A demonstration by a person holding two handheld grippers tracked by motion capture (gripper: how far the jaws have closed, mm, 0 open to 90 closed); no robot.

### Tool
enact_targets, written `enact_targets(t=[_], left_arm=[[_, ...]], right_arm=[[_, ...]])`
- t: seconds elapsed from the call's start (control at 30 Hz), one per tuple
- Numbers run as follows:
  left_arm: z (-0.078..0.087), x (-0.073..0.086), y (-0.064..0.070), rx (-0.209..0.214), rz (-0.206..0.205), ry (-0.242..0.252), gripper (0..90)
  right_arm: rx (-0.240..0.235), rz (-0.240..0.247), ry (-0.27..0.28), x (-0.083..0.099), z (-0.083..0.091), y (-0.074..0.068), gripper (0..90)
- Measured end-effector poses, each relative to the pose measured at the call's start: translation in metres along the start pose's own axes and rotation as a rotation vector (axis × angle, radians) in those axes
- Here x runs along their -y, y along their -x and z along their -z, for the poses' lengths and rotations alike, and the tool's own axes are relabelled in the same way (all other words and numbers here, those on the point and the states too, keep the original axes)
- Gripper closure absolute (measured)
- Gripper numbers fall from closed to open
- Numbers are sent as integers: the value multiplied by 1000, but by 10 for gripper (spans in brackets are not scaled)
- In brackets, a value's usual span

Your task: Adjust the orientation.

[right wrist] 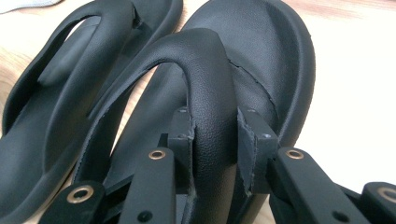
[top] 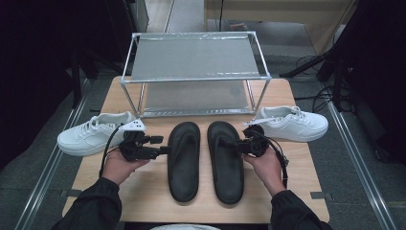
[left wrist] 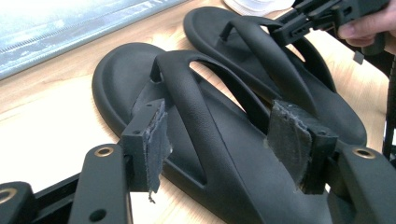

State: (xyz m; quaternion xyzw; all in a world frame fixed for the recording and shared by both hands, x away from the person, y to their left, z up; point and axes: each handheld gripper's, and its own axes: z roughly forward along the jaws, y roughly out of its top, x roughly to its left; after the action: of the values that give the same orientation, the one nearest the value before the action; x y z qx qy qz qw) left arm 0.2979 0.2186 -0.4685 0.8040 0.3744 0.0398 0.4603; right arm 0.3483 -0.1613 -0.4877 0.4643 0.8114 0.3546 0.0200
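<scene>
The right gripper [right wrist: 215,154] clamps the right flip-flop's strap [right wrist: 210,84]. The left gripper [left wrist: 224,144] gapes wide astride the left flip-flop's strap [left wrist: 187,88].

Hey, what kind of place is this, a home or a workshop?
Likely a lab or recording workspace, not a home: a wooden table on metal floor rails, loose cables, and a bare shoe rack staged with footwear.

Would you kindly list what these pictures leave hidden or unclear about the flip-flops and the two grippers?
- Right gripper, high view: its jaws are too small to read; the right gripper view shows them clamped on the right flip-flop strap.
- Left flip-flop, left gripper view: heel cut off by the bottom edge.
- Left gripper: open astride the strap; contact unclear.
- Soles: hidden against the table.
</scene>
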Motion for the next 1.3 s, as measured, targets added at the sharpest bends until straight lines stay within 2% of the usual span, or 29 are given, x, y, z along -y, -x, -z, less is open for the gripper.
enact_targets(t=[0.2,0.27,0.3,0.33,0.37,0.4,0.43,0.5,0.53,0.57,0.63,0.67,0.8,0.83,0.87,0.9,0.93,1.07,1.13,1.2,1.23,1.3], left_arm=[[1,3,2,-4,-10,-1,417],[0,6,5,2,-59,13,457],[0,6,5,2,-59,13,482],[-2,9,6,-5,-84,11,500],[-2,9,6,-5,-84,11,517],[-3,10,5,-1,-80,9,517],[-4,12,2,4,-58,-1,560],[-4,13,-1,5,-31,-2,587],[-4,14,-4,18,-2,-5,614],[-4,14,-4,18,-2,-5,667],[-4,16,-12,35,84,-28,693],[-5,17,-14,29,92,-35,705],[-6,18,-16,19,90,-53,738],[-7,19,-17,9,81,-60,748],[-7,19,-17,9,81,-60,759],[-8,19,-17,4,76,-61,775],[-8,19,-17,4,76,-61,801],[-13,19,-23,12,104,-80,847],[-14,20,-24,12,105,-89,848],[-19,21,-25,14,100,-110,848],[-20,22,-26,16,97,-113,846],[-21,23,-28,4,82,-118,841]], right_arm=[[-1,2,-7,-8,-11,-2,708],[4,-1,-10,-11,-14,-3,708],[8,4,-7,-12,-15,-3,708],[10,6,-3,-13,-16,-4,708],[10,6,-3,-13,-16,-4,708],[10,11,-2,-14,-17,-4,708],[10,10,-4,-16,-19,-5,708],[9,4,-3,-17,-22,-5,708],[9,0,-4,-18,-24,-5,707],[8,-1,-9,-18,-26,-5,707],[12,-4,-14,-19,-28,-6,707],[14,-3,-17,-19,-29,-6,706],[13,4,-11,-18,-30,-4,694],[-6,-9,-2,-17,-29,-2,637],[-6,-9,-2,-17,-29,-2,637],[-13,-12,12,-15,-26,-1,572],[-14,-10,19,-15,-24,-1,572],[-24,24,57,-13,-10,-4,593],[-35,31,70,-12,-6,-4,605],[-49,53,84,-8,0,-4,672],[-40,69,87,-5,2,-3,686],[-35,67,79,-3,3,-2,743]])
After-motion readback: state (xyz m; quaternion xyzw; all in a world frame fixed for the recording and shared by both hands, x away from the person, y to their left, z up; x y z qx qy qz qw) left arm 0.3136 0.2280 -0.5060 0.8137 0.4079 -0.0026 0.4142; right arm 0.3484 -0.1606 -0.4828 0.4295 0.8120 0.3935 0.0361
